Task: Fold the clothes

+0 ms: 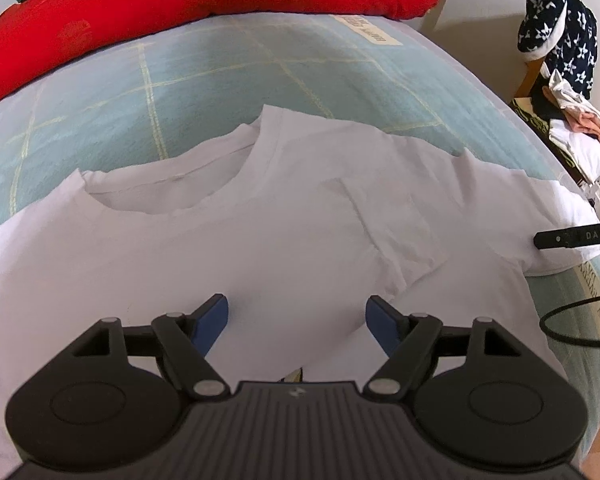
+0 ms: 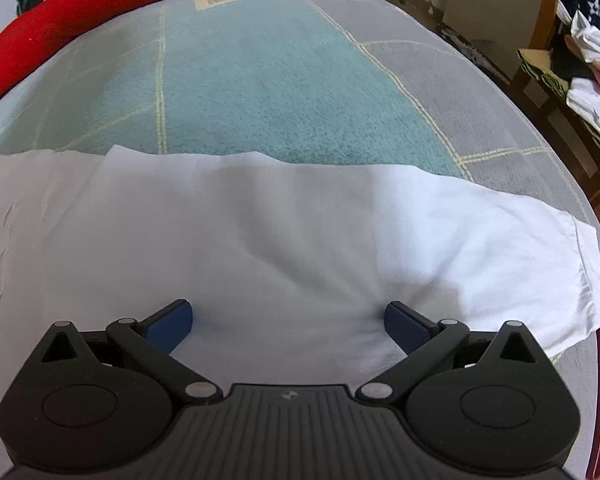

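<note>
A white T-shirt [image 1: 260, 232] lay spread flat on the blue checked blanket [image 1: 204, 80], collar toward the red pillow [image 1: 180, 4]. The left gripper [image 1: 296, 320] hung over the chest area, jaws apart, nothing between them. The right gripper [image 2: 288, 324] hung above the shirt's lower part, jaws also wide and empty. Folded clothes [image 2: 592, 108] sat on a wooden chair [image 2: 540, 80] beside the bed.

Your white T-shirt [image 1: 300, 220] runs off the left wrist view's left edge, and its lower part hides under the left hand-held gripper [image 1: 296, 320]. Beyond the T-shirt, the bed's printed label [image 1: 366, 30] is too blurred to read. Right of it, the clothes pile [image 1: 572, 136] is cut off.
</note>
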